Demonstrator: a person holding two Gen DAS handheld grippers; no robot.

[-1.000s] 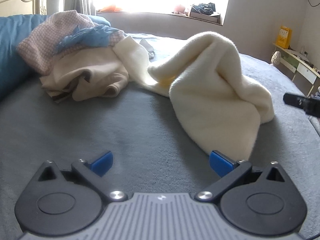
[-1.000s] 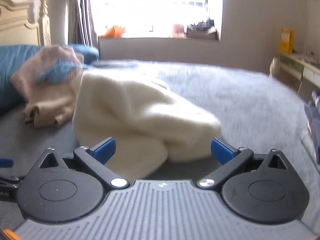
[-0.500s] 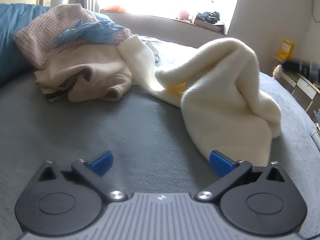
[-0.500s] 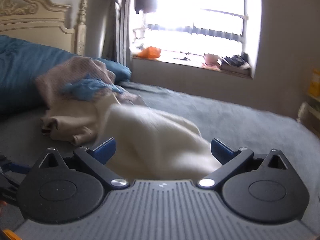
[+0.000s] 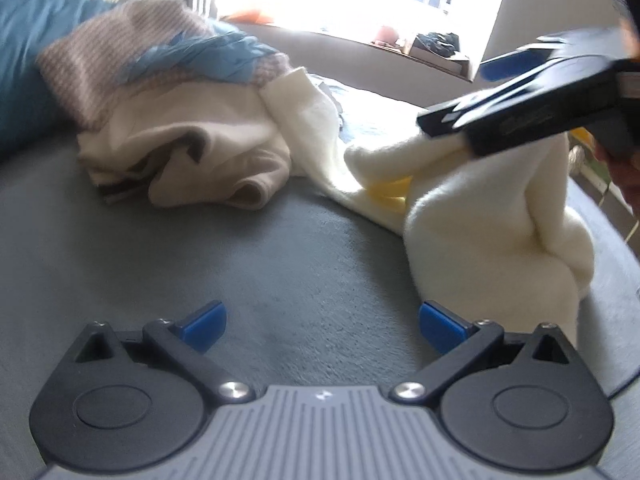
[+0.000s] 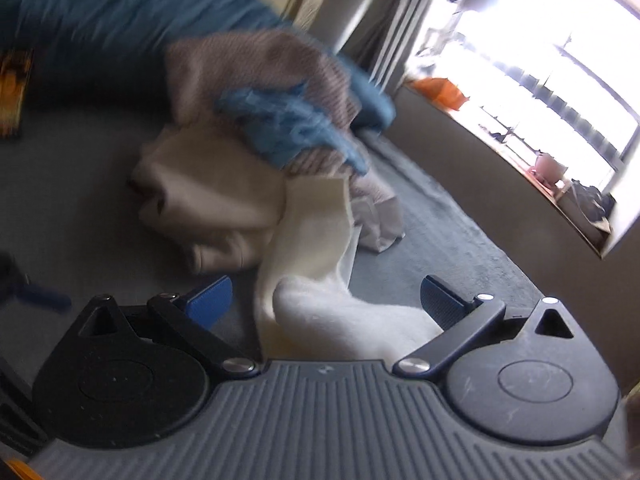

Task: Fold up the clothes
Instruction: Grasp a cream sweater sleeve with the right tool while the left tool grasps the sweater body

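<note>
Far left, a blue pillow is lying against the headboard end of the grey bed cover, w/ the unsorted pile beside it: a pink-and-white knit on top, a crinkly blue scarf-like cloth draped over it, a beige garment slumped underneath in soft rolls.

Left gripper is sitting low over bare cover, jaws wide apart, nothing btwn the blue pads. It has crept fwd a little vs a second ago; the pile is looming larger.

Centre-right, the cream fleece garment, the piece being worked now, is heaped in a peaked, crumpled mound, one long strip trailing back to the pile, a yellow patch showing in a fold. Thick, fuzzy, floppy; probably holding bulky folds.

Biggest change: right gripper, a second ago just a sliver at the edge of the left view, is now swinging in over the mound's top from the right, rolled hard sideways. Its jaws are closing from near-full width; in its own view a fleece fold is lying btwn the pads, but they are not pressing on it yet. Reads as going for a grab at the upper edge, so the garment can be lifted and spread flat. Folding proper not yet begun.

Far right, a bright window w/ a cluttered sill.
</note>
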